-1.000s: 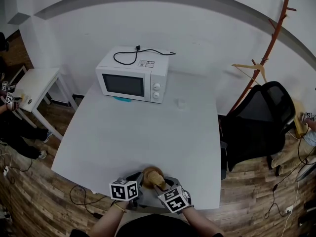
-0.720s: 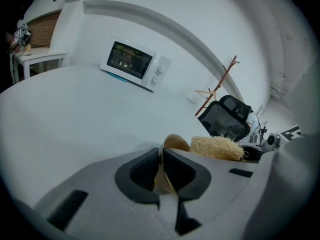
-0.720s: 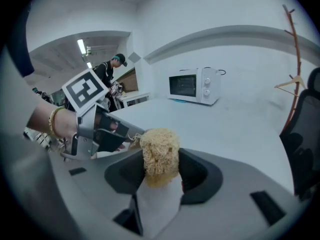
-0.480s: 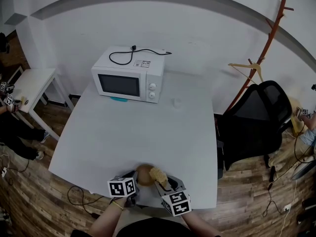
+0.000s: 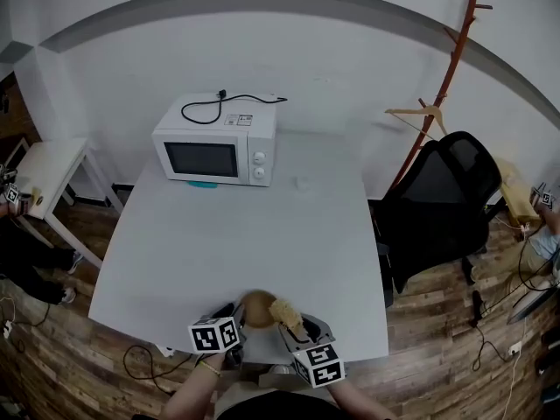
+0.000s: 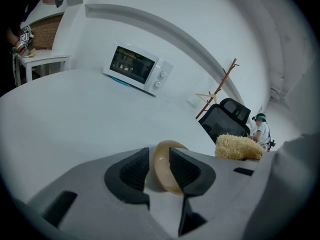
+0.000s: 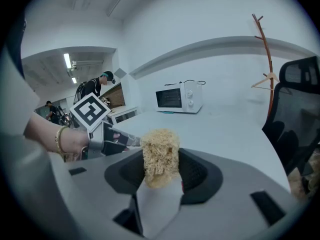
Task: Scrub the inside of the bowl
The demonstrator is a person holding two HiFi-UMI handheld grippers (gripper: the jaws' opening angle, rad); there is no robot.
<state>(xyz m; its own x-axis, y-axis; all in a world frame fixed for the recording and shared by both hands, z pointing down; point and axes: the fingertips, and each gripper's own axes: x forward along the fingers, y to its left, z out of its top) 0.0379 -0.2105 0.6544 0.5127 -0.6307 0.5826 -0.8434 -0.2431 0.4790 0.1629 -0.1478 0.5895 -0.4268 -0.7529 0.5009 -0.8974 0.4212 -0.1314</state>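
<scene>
A tan bowl [image 5: 252, 310] stands on edge at the table's near edge. My left gripper [image 5: 233, 314] has the bowl's rim [image 6: 162, 168] between its jaws. The jaws are opening, and a slim gap shows between the left pad and the rim. My right gripper [image 5: 294, 324] is shut on a straw-coloured fibre scrubber [image 5: 284, 310], held just right of the bowl and outside it. In the right gripper view the scrubber [image 7: 160, 153] sticks up between the pads, with the left gripper [image 7: 102, 136] and a hand beside it.
On the grey table [image 5: 254, 226] stands a white microwave [image 5: 214, 147] at the far left, with a black cable on top. A black office chair [image 5: 437, 201] and a wooden coat rack [image 5: 448, 64] stand to the right. A small white side table [image 5: 39, 169] stands at the left.
The scrubber has come out of the bowl and now sits to its right. The head view has drawn back a little, so the microwave looks farther away.
</scene>
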